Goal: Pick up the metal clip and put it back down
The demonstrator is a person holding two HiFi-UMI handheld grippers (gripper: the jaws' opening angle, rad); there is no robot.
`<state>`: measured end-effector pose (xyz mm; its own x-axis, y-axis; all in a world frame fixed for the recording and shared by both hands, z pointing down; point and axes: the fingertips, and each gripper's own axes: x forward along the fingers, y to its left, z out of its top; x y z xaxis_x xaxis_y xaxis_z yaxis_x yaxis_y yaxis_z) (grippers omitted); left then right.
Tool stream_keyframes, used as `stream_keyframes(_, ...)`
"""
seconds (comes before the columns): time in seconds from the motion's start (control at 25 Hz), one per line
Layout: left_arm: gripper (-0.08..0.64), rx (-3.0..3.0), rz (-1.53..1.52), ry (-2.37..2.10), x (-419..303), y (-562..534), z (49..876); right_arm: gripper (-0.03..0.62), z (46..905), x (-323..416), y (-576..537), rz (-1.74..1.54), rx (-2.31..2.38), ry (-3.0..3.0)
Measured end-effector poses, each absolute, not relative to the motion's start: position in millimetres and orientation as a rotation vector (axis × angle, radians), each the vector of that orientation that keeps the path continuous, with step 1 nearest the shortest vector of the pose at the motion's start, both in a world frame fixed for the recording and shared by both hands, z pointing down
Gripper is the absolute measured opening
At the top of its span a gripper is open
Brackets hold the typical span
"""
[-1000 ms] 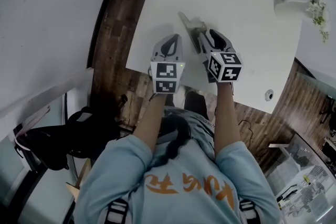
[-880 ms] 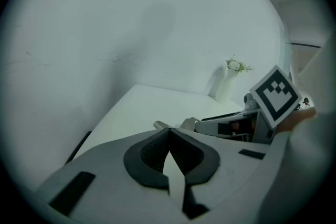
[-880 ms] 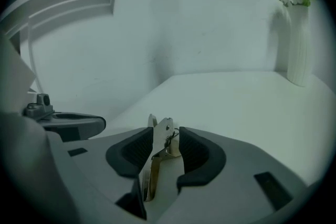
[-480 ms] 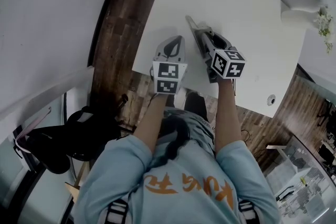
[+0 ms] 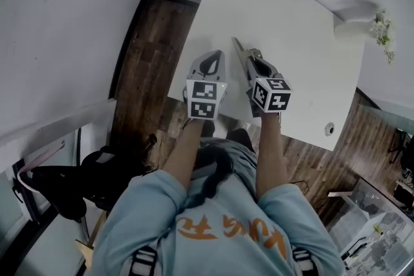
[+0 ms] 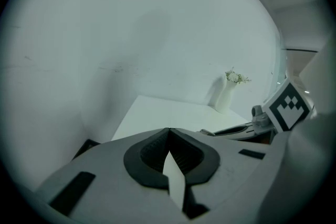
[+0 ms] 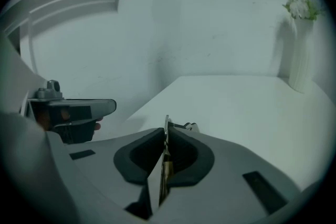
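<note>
Two right gripper (image 7: 166, 136) jaws, wide a second ago, have just been closing and now pinch the metal clip (image 7: 185, 126) edge-on, its tip poking past them over the white table (image 5: 297, 35). Left gripper (image 6: 168, 132) closed, empty.

Most of the metal clip (image 7: 185, 126) lies hidden between the right claw's (image 7: 166, 132) closed jaws.
</note>
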<state>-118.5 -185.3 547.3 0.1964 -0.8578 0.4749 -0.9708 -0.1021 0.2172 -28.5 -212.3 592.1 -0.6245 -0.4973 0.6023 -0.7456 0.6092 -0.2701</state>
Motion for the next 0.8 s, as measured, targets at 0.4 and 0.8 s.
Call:
stream_keyframes(0.4, 0.020, 2.172, 0.283, -1.723, -101.2, -199.6, 492.0, 0.040, 487.0, 23.3, -237.5, 0.400, 1.274, -2.497)
stream_keyframes(0.8, 0.020, 2.470, 0.082, -1.653, -47.2, -237.7, 379.3, 0.039, 381.0, 95.3, -250.7, 0.078, 1.678, -2.507)
